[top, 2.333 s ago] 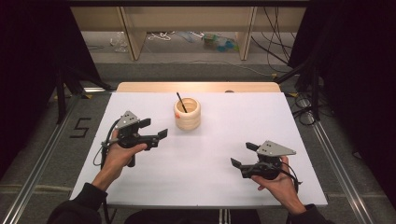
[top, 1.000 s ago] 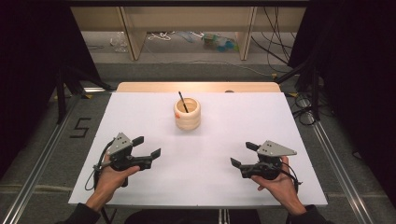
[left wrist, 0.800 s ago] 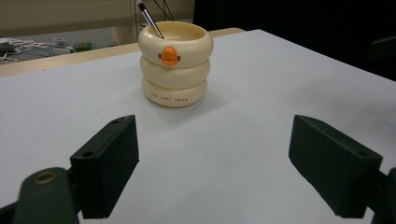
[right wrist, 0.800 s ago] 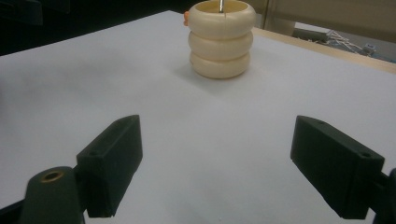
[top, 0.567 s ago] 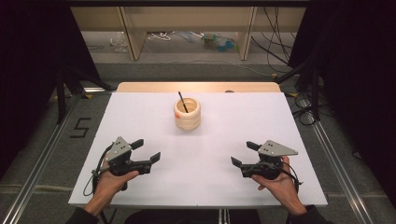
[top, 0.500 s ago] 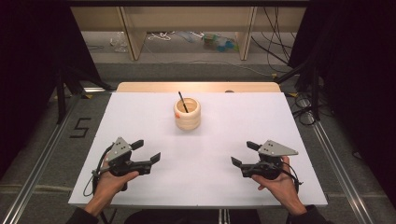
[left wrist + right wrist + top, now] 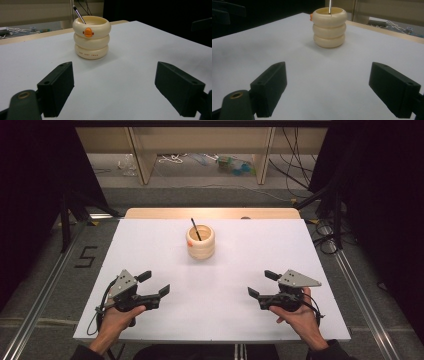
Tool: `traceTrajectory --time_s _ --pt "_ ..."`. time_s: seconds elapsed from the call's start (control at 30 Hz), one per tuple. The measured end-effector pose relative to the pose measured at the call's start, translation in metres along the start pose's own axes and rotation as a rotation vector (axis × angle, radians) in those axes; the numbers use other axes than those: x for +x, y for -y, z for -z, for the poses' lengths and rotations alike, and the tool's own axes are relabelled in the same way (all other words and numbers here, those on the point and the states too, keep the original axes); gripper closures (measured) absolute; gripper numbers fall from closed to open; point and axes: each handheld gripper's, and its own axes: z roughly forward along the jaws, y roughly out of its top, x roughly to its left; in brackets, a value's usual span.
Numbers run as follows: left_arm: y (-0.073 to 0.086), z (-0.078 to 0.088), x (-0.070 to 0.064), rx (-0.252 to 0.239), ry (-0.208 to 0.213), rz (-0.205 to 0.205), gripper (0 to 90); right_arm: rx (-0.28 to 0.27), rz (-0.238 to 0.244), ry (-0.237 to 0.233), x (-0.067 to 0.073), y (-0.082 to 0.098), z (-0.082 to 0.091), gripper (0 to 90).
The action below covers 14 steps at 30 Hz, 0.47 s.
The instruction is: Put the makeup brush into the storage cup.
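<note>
Holding both tongs low at the bottom of the frame, I have the left tongs point(image 7: 152, 286) spread wide with nothing between the jaws, and the right tongs point(image 7: 261, 284) the same. The cream ribbed pen holder point(image 7: 201, 241) stands upright at centre top of the white tabletop point(image 7: 215, 285), well apart from both, with a thin dark brush point(image 7: 195, 229) leaning out of its mouth. My worry is the brush: it is slender and tilted, so a pinch could slip off it. A jaw knocking the rim could also tip the holder, which looks light.
</note>
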Motion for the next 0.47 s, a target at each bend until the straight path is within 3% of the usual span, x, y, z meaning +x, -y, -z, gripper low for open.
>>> traceTrajectory --time_s 0.47 --pt "0.0009 -0.0026 0.0009 0.005 -0.004 -0.006 15.6 -0.013 0.004 0.003 -0.0004 0.0003 -0.0004 15.9"
